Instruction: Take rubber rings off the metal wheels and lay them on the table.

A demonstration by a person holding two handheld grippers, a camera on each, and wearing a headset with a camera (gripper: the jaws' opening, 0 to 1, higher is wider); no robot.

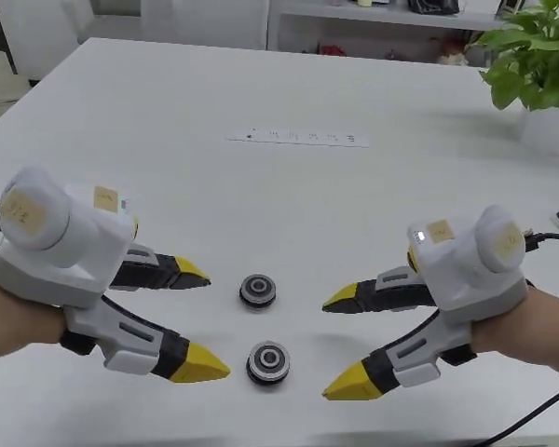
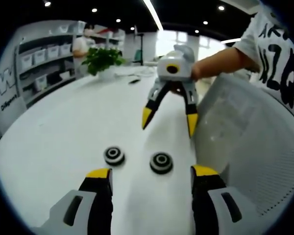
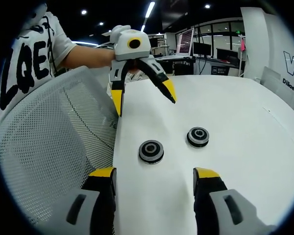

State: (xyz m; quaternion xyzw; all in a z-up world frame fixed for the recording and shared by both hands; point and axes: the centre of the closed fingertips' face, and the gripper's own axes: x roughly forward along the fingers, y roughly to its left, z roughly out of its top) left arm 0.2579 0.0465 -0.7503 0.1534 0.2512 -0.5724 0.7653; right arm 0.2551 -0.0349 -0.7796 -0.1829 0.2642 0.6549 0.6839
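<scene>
Left hand-held gripper (image 1: 214, 323) and right hand-held gripper (image 1: 326, 347) are hovering wide open, empty, tips facing; we are noting near wheel (image 1: 268, 362) and far wheel (image 1: 258, 291) lying between them.

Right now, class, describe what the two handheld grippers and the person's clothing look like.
The left gripper and right gripper each have a rounded white-and-grey body with a small tan sticker. Their fingers are grey, then black, ending in pointed yellow tips. A black cable trails from the right one. The person wears a white short-sleeved shirt with black lettering.
</scene>
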